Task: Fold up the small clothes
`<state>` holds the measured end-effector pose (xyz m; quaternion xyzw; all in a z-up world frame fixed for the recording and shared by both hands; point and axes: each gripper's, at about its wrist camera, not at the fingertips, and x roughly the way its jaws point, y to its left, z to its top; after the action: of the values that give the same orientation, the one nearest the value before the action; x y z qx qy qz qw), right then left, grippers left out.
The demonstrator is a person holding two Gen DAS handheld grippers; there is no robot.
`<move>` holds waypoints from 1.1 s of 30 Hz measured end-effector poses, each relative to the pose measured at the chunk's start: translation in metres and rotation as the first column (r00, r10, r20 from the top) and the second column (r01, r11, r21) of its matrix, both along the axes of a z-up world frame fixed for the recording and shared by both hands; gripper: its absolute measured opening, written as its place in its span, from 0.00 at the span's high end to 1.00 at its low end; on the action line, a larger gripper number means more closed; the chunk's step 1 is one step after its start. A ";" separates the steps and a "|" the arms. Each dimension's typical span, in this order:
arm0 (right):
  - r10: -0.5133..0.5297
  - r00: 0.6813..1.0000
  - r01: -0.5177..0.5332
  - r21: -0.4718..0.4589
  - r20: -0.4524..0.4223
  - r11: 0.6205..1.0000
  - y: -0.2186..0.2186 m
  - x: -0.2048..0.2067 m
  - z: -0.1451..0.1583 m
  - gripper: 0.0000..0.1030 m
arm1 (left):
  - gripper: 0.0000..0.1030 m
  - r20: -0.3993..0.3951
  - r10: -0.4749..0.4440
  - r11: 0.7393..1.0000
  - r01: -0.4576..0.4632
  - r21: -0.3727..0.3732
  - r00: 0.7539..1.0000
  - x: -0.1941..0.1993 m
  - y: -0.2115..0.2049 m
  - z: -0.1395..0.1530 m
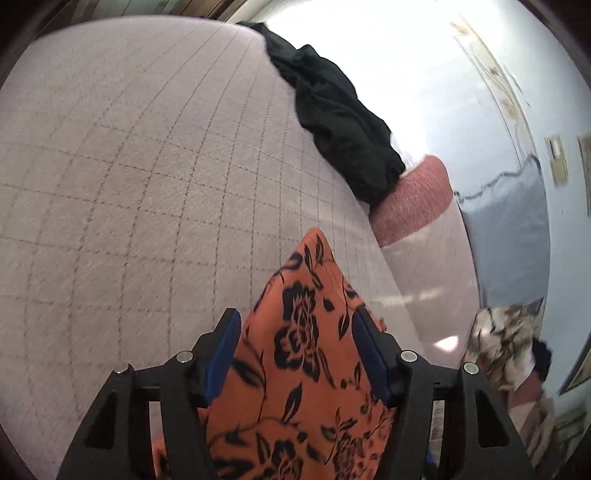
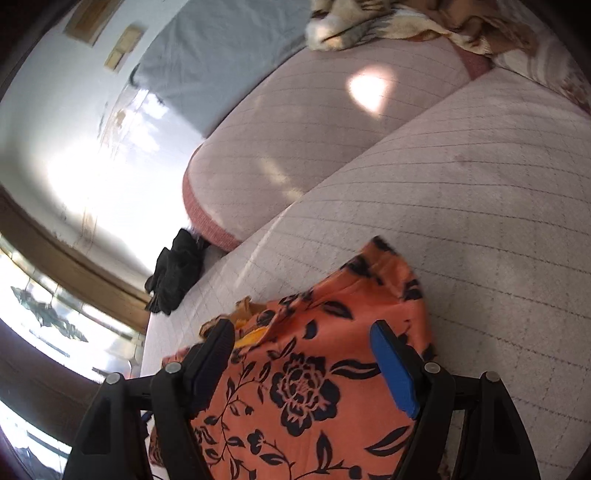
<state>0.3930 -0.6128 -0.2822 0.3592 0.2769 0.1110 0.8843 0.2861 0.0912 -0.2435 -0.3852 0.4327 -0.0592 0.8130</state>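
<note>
An orange garment with a black flower print (image 1: 303, 369) lies on a pale quilted cushion (image 1: 129, 184). My left gripper (image 1: 295, 314) is low over it with its jaws apart. The cloth runs up between the blue pads to a pointed corner, and I see neither pad pinching it. In the right wrist view the same orange garment (image 2: 306, 387) spreads flat under my right gripper (image 2: 301, 326). That gripper's jaws stand wide and its blue pad (image 2: 395, 369) is clear of the fabric. A yellow label shows at the garment's left edge.
A crumpled black garment (image 1: 332, 110) (image 2: 173, 273) lies at the cushion's far edge. Beside it sits a second cushion with a red knitted rim (image 1: 413, 199) (image 2: 295, 129). A grey pillow (image 1: 509, 240) leans on the wall, and a tiger-striped blanket (image 2: 369, 22) lies further off.
</note>
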 end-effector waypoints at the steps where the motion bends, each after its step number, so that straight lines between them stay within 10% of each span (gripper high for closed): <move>1: 0.044 0.999 -0.044 -0.032 0.001 0.999 0.013 0.001 0.001 0.25 | 0.38 0.025 -0.038 0.998 0.037 0.048 0.999 -0.010 -0.012 0.007; 8: 0.214 0.974 -0.225 -0.297 -0.069 0.928 0.101 -0.008 -0.012 0.61 | 0.35 -0.033 -0.243 0.931 0.243 0.271 0.969 -0.024 -0.085 -0.005; 13: 0.225 0.968 -0.250 -0.329 -0.113 0.910 0.128 0.008 -0.021 0.63 | 0.35 -0.054 -0.211 0.858 0.212 0.468 0.976 -0.024 -0.086 -0.011; 20: 0.135 0.964 -0.220 -0.402 -0.231 0.889 0.172 0.105 -0.018 0.64 | 0.35 -0.100 -0.237 0.807 0.253 0.533 0.966 -0.017 -0.085 -0.022; 25: 0.019 0.986 -0.081 -0.371 -0.167 0.925 0.161 0.128 0.008 0.64 | 0.35 -0.086 -0.239 0.822 0.249 0.513 0.967 -0.016 -0.079 -0.018; 33: -0.073 0.989 0.012 -0.421 -0.129 0.907 0.082 0.021 0.012 0.64 | 0.35 -0.088 -0.202 0.832 0.218 0.510 0.975 -0.026 -0.073 -0.011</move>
<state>0.4145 -0.5312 -0.2705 0.1739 0.3484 0.0036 0.9211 0.2600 0.0186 -0.2545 -0.1041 0.4844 -0.0243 0.8683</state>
